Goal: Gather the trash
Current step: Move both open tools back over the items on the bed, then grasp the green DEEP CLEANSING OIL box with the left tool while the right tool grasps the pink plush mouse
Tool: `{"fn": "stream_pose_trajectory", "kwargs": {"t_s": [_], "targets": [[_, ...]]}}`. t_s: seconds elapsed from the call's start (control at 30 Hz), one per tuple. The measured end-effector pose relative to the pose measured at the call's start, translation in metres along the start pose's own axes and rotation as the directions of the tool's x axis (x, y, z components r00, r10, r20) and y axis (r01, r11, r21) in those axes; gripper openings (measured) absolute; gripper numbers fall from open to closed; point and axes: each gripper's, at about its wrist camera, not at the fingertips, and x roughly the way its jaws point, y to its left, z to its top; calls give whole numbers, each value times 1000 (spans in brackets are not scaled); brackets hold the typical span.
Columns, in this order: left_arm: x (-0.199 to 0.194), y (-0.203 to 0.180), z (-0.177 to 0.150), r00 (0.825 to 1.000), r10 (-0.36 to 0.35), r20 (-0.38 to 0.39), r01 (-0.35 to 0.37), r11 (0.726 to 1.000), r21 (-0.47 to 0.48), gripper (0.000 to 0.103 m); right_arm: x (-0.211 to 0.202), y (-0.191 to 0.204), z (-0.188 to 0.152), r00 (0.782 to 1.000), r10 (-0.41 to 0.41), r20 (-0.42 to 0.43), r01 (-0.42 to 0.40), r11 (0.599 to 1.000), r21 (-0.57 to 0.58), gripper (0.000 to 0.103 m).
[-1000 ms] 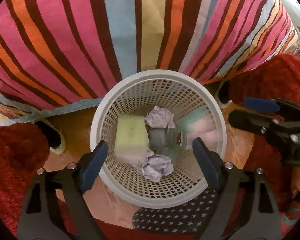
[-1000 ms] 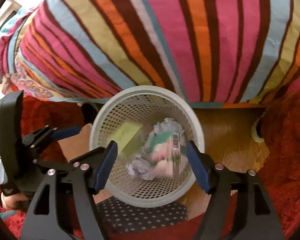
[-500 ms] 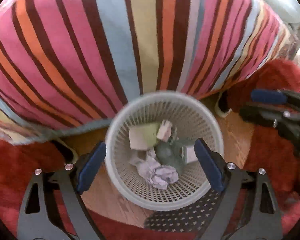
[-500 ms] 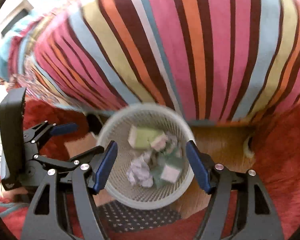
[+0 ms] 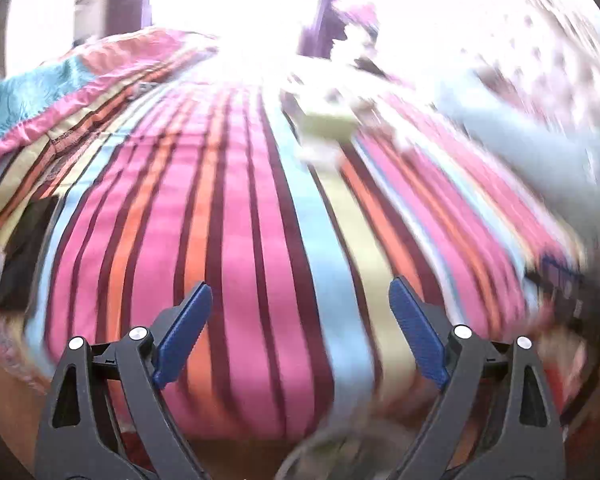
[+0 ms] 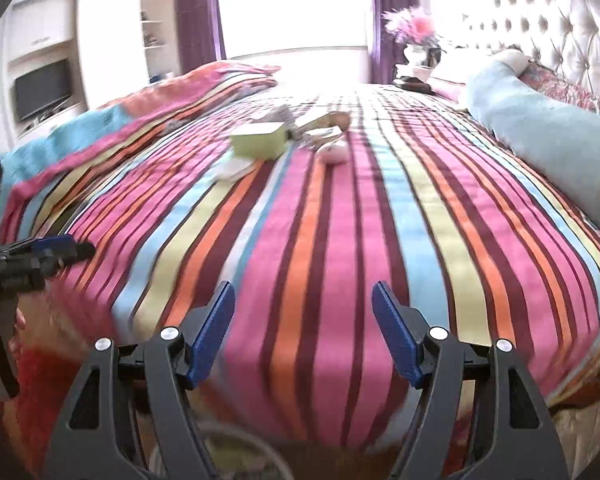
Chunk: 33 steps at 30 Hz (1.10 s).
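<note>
- Looking over the striped bedspread [image 6: 340, 240], the right wrist view is sharp enough to show the trash; the left wrist view is smeared by blur and glare, and gives only a pale green smudge [image 5: 326, 122] where the box lies.
- Only the right wrist view shows the room: a tufted headboard [image 6: 560, 28], a vase of pink flowers [image 6: 416, 28], purple curtains [image 6: 198, 12] and a dark screen [image 6: 42, 88] in white shelving.
- The left gripper [image 5: 300, 332] has its jaws opening, with nothing between the blue pads (it also appears side-on at the left edge of the right wrist view [image 6: 56, 250]).
- The right gripper [image 6: 302, 332] has its jaws spread apart, nothing between them.
- The trash lies mid-bed, well beyond both grippers: a pale green box [image 6: 260, 142], rectangular, long axis roughly across the view; white crumpled paper [image 6: 236, 170] just in front of it; a small pink round item [image 6: 334, 156] beside it; further scraps [image 6: 324, 122] behind, too small to tell.
- A pale blue bolster [image 6: 540, 128] lies along the bed's right side.
- The basket's rim [image 6: 236, 446] shows at the bottom edge, blurred.
</note>
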Motion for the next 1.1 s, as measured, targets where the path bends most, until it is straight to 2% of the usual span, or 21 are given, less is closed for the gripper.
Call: {"fn": "stream_pose_trajectory", "kwargs": {"t_s": [0.07,0.13,0.27,0.43,0.53,0.7,0.87,0.97,1.1], "targets": [[24,4,32,999,-19,42,23,996,-83,96,26,-7,19,1000,-8,-9,8,1000,26,67],[49,1,61,998,-35,52,40,994,-104,96,52,-15,37,1000,-23,-21,24,999,47,67],[104,-18,113,998,-17,60,20,999,-51,96,101,-18,75,997,-59,-53,61,997,45,67],[157,-46,158,999,6,54,-7,1000,7,96,145,-22,113,992,-113,-62,115,993,39,67],[176,-57,168,999,19,39,-21,999,41,96,167,-27,126,990,-115,-80,120,991,60,67],[211,-60,177,998,54,-41,-52,998,48,96,193,-28,134,985,-121,-123,126,991,38,67],[239,-58,177,990,108,-90,-103,993,59,96,212,-29,141,981,-112,-157,120,992,44,67],[259,-54,177,984,136,-118,-130,990,60,96,228,-30,144,971,-133,-200,145,988,46,67],[276,-47,178,977,119,-175,-118,993,14,96,235,-27,146,964,-157,-214,166,986,24,67]]}}
